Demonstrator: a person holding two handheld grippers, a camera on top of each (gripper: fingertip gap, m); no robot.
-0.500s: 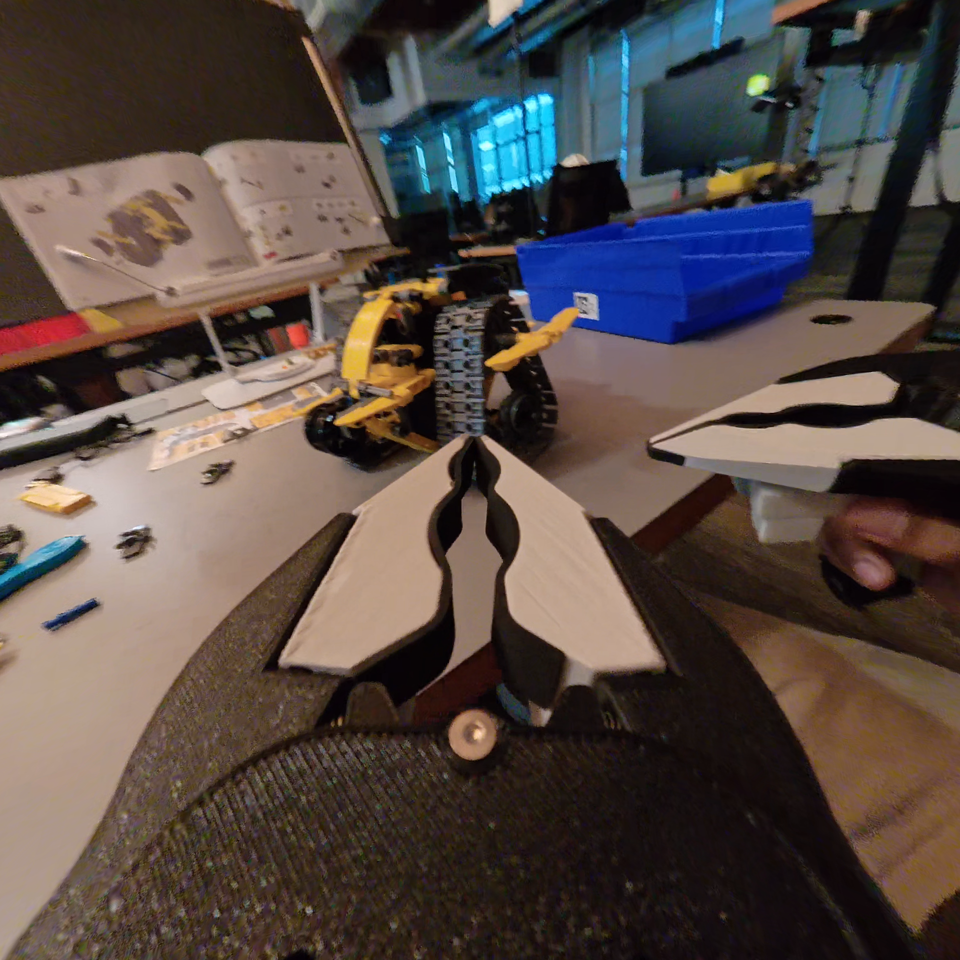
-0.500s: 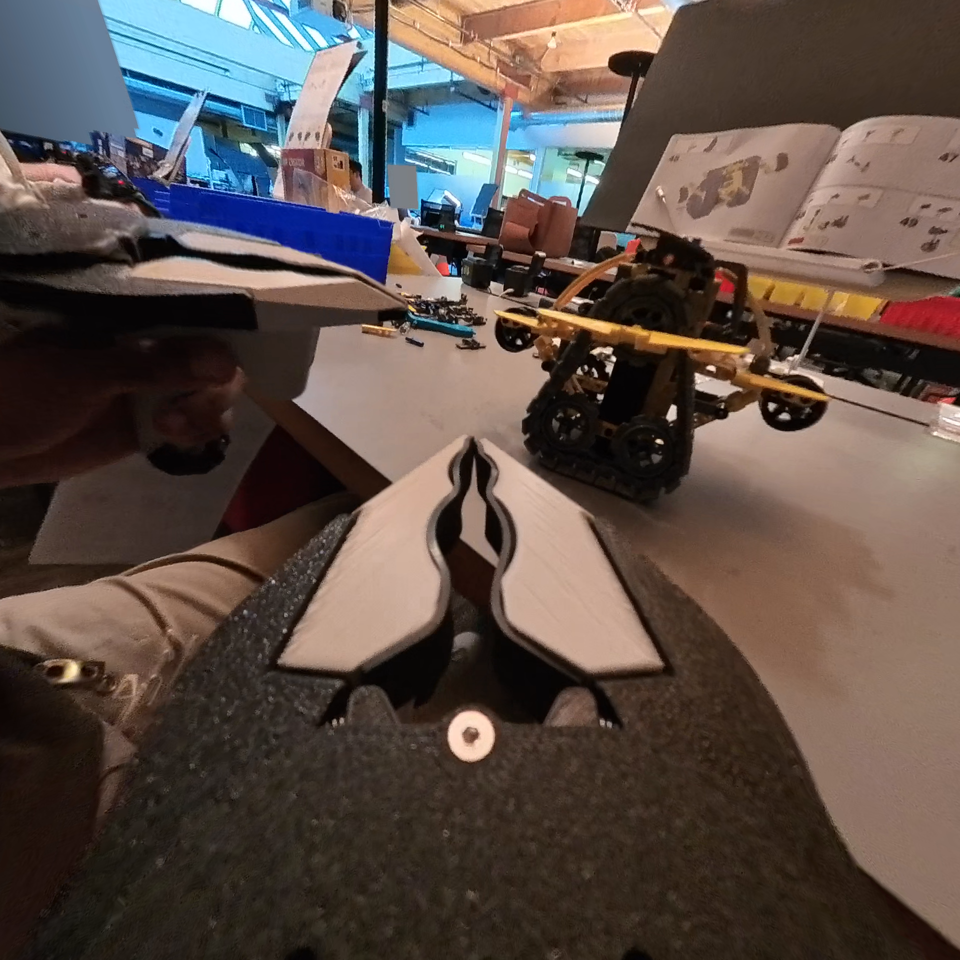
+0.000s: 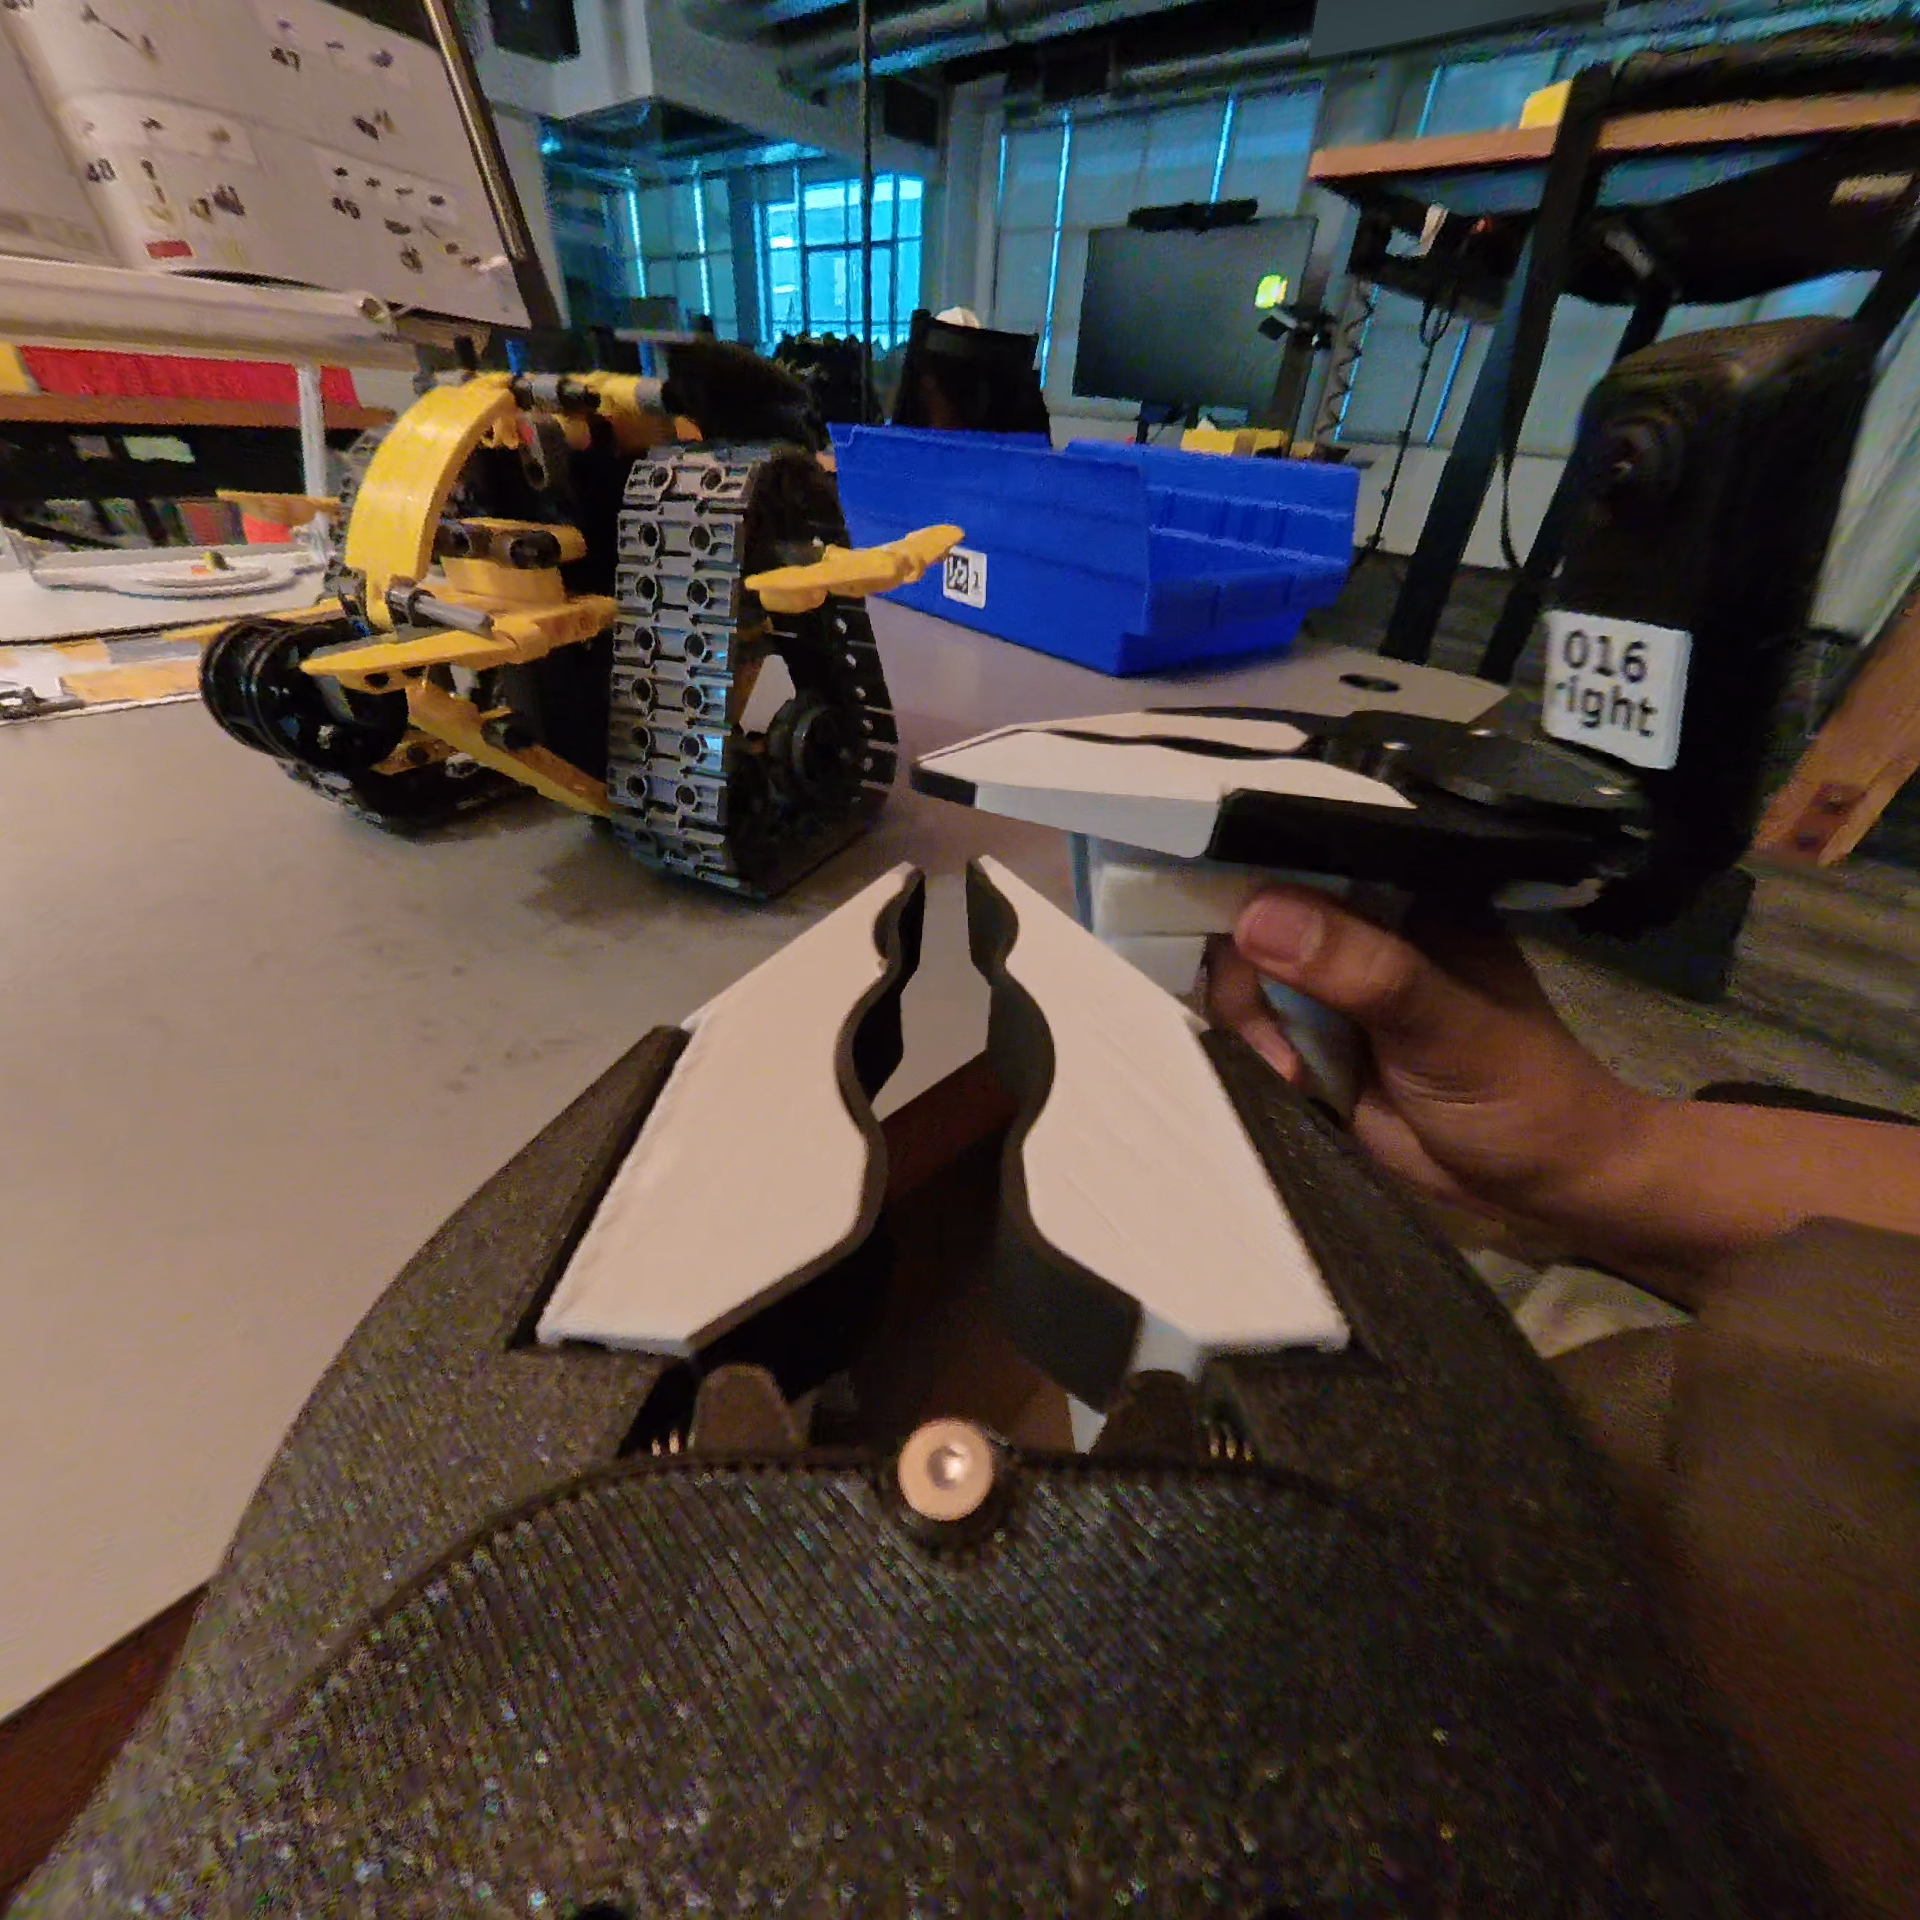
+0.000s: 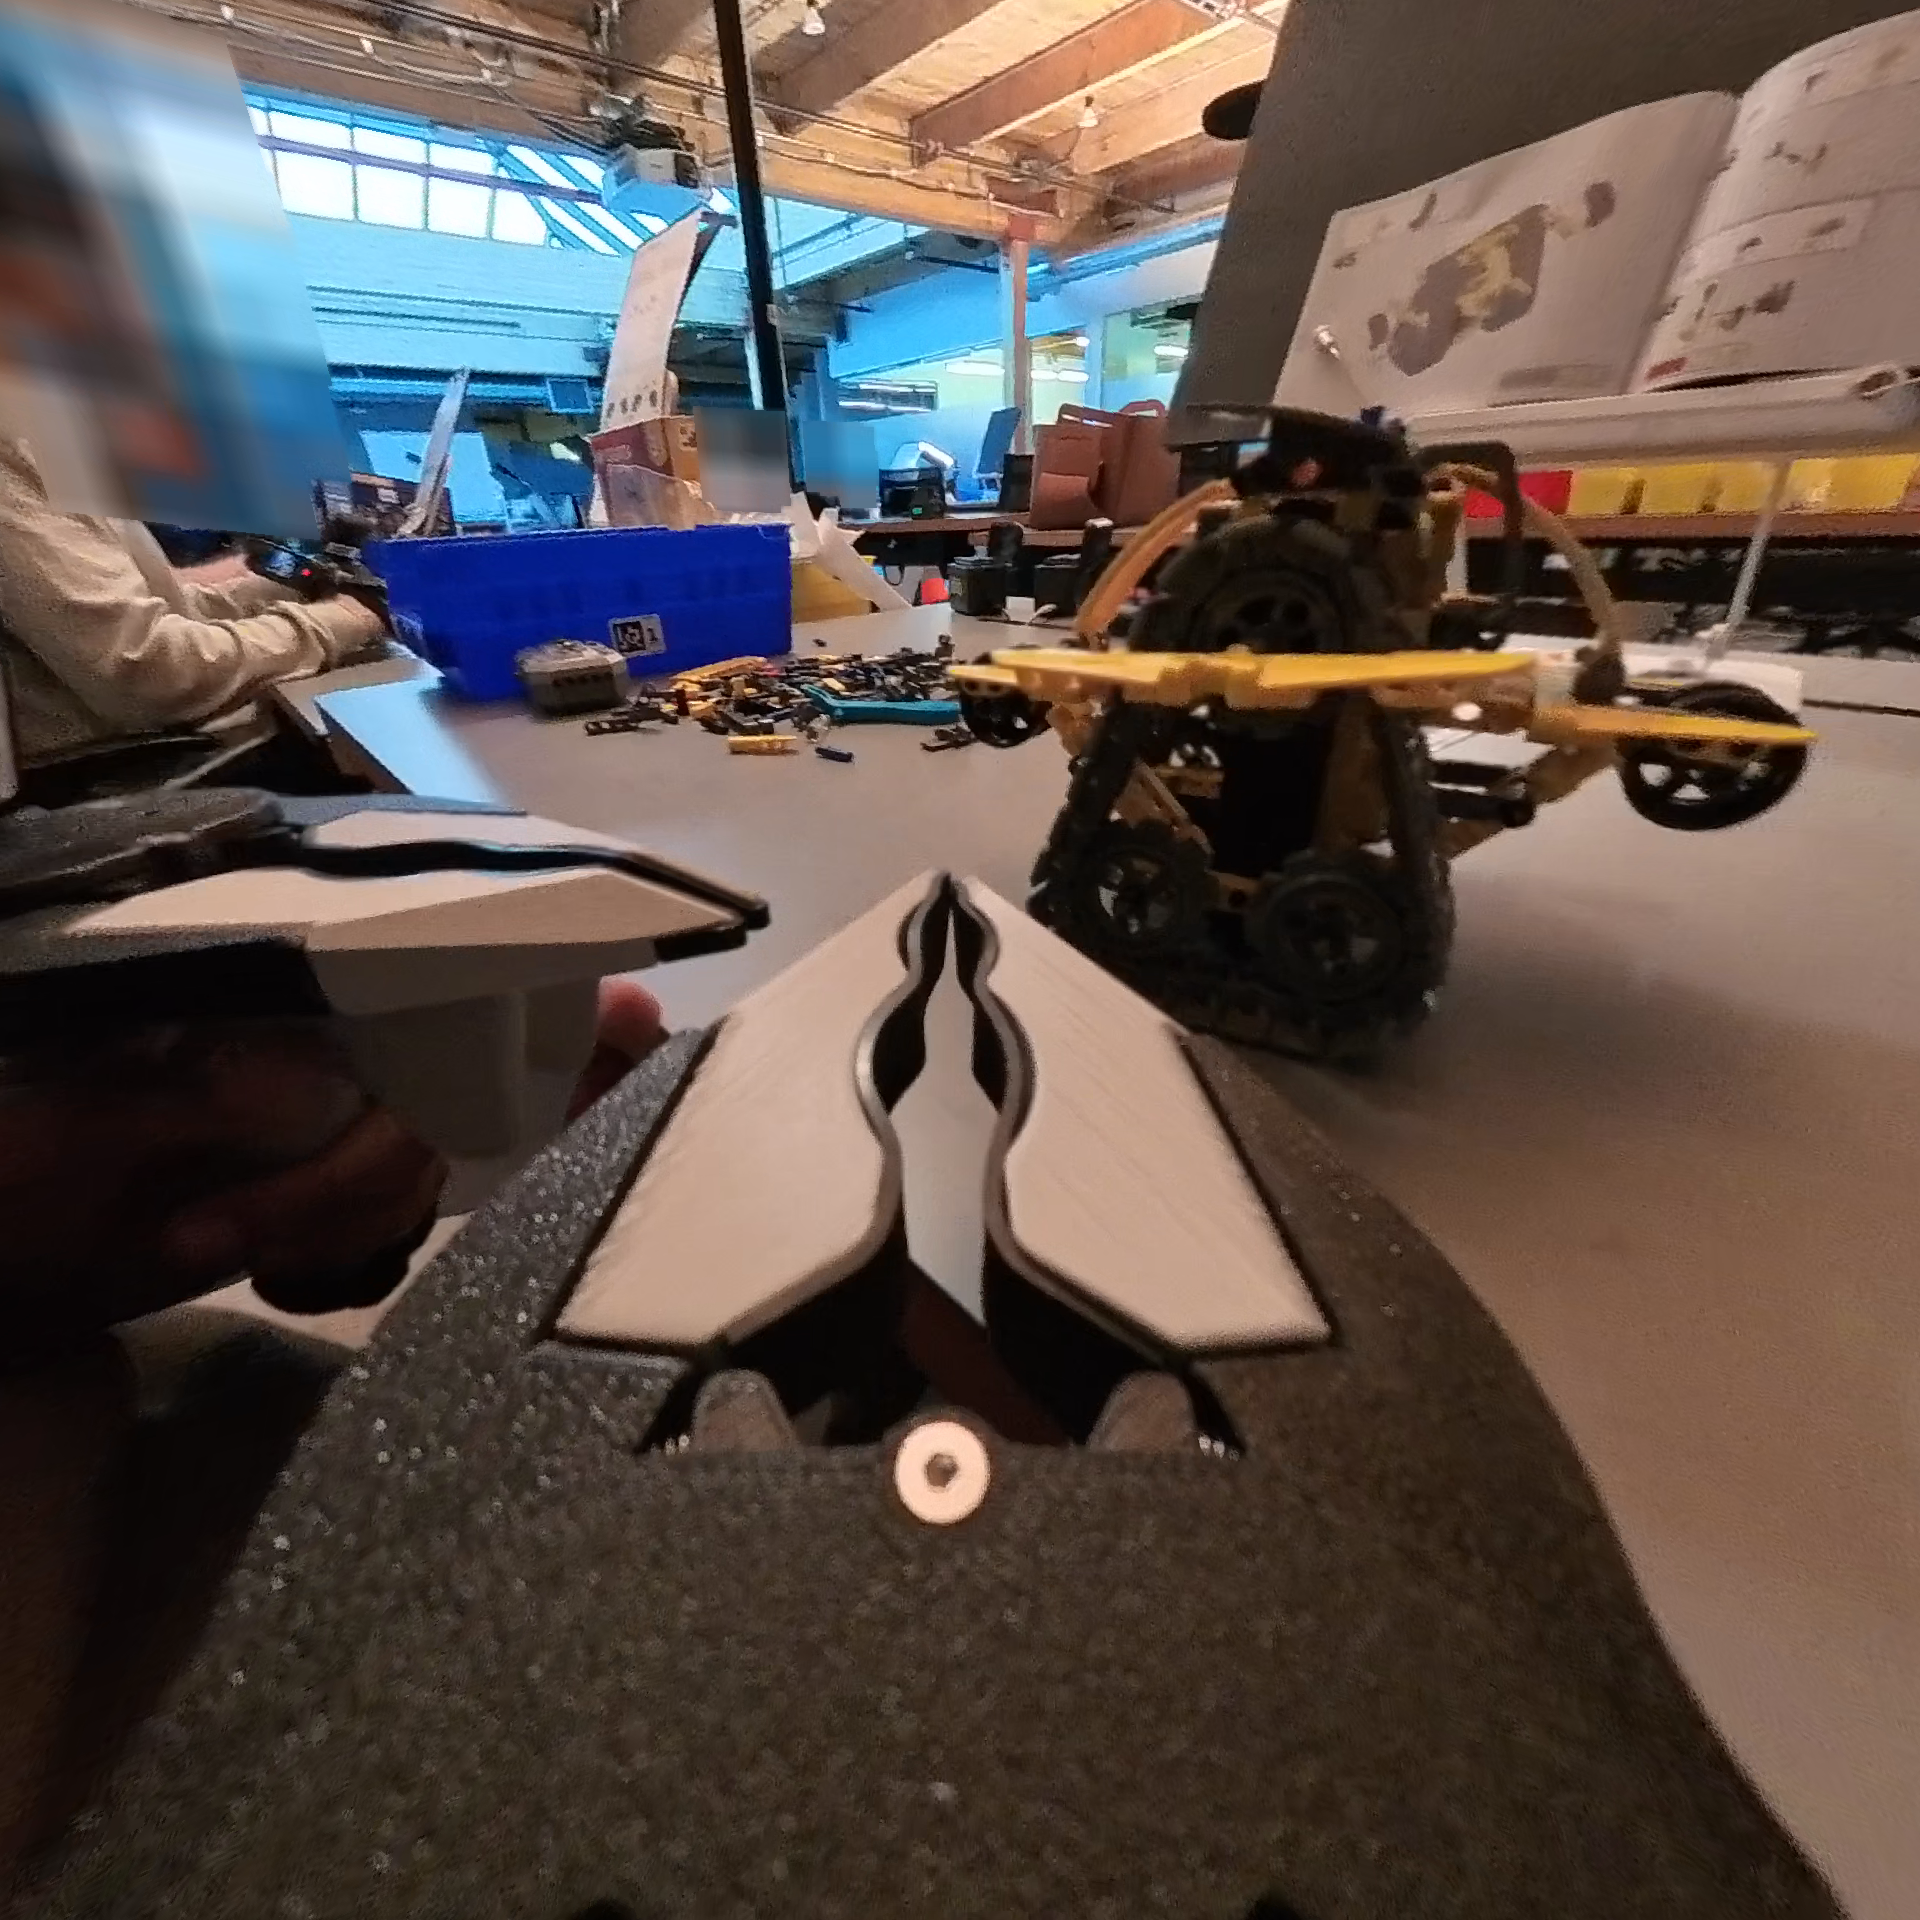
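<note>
Grippers first: my left gripper [image 3: 943,875] hangs over the near edge of the grey table [image 3: 260,1039] with its jaws narrow, a thin slot of daylight between the tips and nothing in them. My right gripper [image 4: 948,883] has its jaws pressed together at the tips, empty as far as I can see. In the left wrist view I see the right gripper [image 3: 925,774] just to the right of my left one, level and pointing left, with a hand [image 3: 1455,1070] wrapped round its handle; a white label sits on its black body.

The thing nearest both of them is the yellow and black tracked model [image 3: 582,644], standing upright on the table just beyond the fingertips. From the right wrist view the model [image 4: 1309,790] sits right of centre, its long yellow beams stretched out to either side and a small black wheel lifted clear of the table on the right.

Farther off I see a blue bin [image 3: 1101,551], and in the right wrist view a scatter of small loose parts [image 4: 769,707] in front of it. An open instruction booklet [image 4: 1621,260] is propped on a stand behind the model. A person in a pale sleeve [image 4: 156,634] sits at the far left
</note>
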